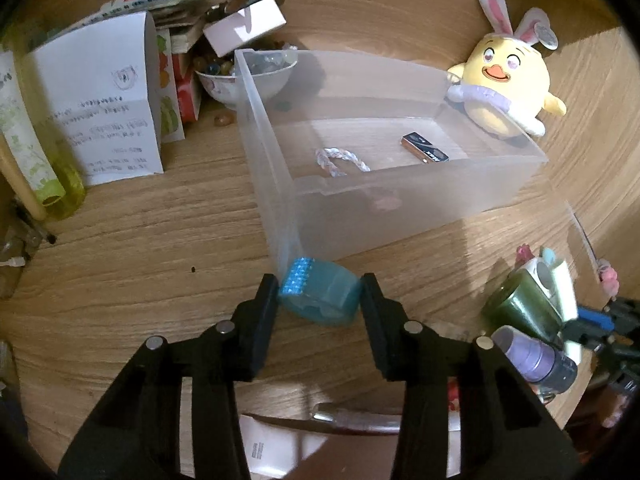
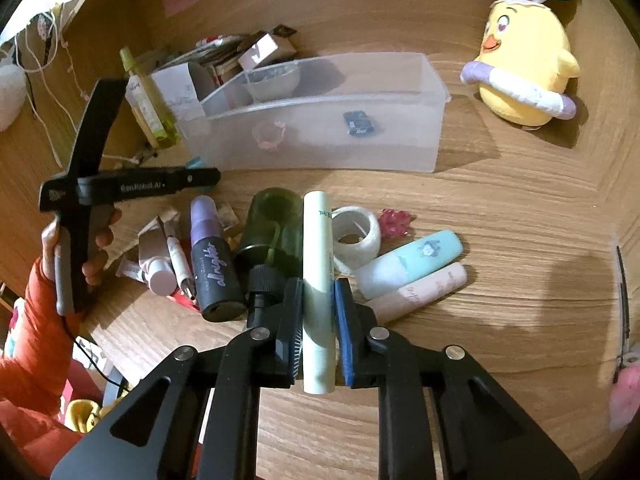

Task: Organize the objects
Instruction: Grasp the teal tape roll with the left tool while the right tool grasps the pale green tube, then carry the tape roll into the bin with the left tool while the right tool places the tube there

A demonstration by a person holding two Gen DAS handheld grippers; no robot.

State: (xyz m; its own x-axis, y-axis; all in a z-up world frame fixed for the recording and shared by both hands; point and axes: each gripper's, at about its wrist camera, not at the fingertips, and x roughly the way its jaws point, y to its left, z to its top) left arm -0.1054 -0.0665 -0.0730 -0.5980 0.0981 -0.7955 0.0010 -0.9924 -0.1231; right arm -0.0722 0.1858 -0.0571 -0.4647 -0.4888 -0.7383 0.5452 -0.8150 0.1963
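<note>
A: What does the left gripper [image 1: 320, 292] hold?

B: A small teal roll of tape [image 1: 320, 298] with a strip of bright blue dots on one side. The jaws are clamped on it, one finger on each side. It sits low over the wooden table [image 1: 160, 240], just beside the near corner of the clear plastic bin [image 1: 280, 184].

A: And the right gripper [image 2: 318, 308]?

B: Its jaws are closed on a pale green tube [image 2: 318, 264]. The tube lies along the fingers, and its far end reaches between a dark green bottle [image 2: 274, 228] and a white tape roll [image 2: 356, 236].

A: What is inside the bin?

B: A small dark packet [image 1: 425, 147] and a whitish braided loop [image 1: 340, 160]. Through the frosted wall in the right wrist view, both are only blurred shapes.

A: What is hard to make out?

B: The print on the tube is too small to read. The bowl [image 1: 244, 84] behind the bin is partly hidden by the bin wall. The yellow plush chick [image 1: 504, 80] stands just beside the far end of the bin, its lower part behind the wall.
</note>
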